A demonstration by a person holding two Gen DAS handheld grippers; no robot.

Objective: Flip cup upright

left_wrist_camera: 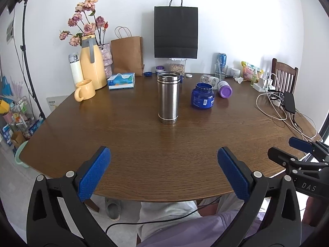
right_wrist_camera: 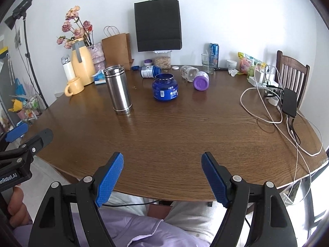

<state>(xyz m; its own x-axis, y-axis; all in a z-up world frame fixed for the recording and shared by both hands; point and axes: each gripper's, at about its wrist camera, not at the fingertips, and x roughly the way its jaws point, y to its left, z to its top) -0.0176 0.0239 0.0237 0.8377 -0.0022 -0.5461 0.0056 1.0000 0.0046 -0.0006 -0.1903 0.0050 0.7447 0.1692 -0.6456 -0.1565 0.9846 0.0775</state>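
Note:
A tall stainless steel cup (left_wrist_camera: 168, 97) stands upright on the brown wooden table (left_wrist_camera: 133, 144), open mouth up; it also shows in the right wrist view (right_wrist_camera: 118, 90). My left gripper (left_wrist_camera: 164, 173) is open and empty, held over the table's near edge, well short of the cup. My right gripper (right_wrist_camera: 162, 178) is open and empty, also at the near edge, to the right of the cup. The right gripper shows at the right of the left wrist view (left_wrist_camera: 302, 154), and the left gripper at the left of the right wrist view (right_wrist_camera: 18, 144).
An open blue jar (left_wrist_camera: 203, 95), a purple-lidded bottle (left_wrist_camera: 224, 89) lying down, a yellow mug (left_wrist_camera: 84, 90), a yellow jug (left_wrist_camera: 91, 68), a tissue box (left_wrist_camera: 121, 80), paper bags, and cables with a phone (left_wrist_camera: 289, 102) sit on the table. A chair (left_wrist_camera: 283, 74) stands far right.

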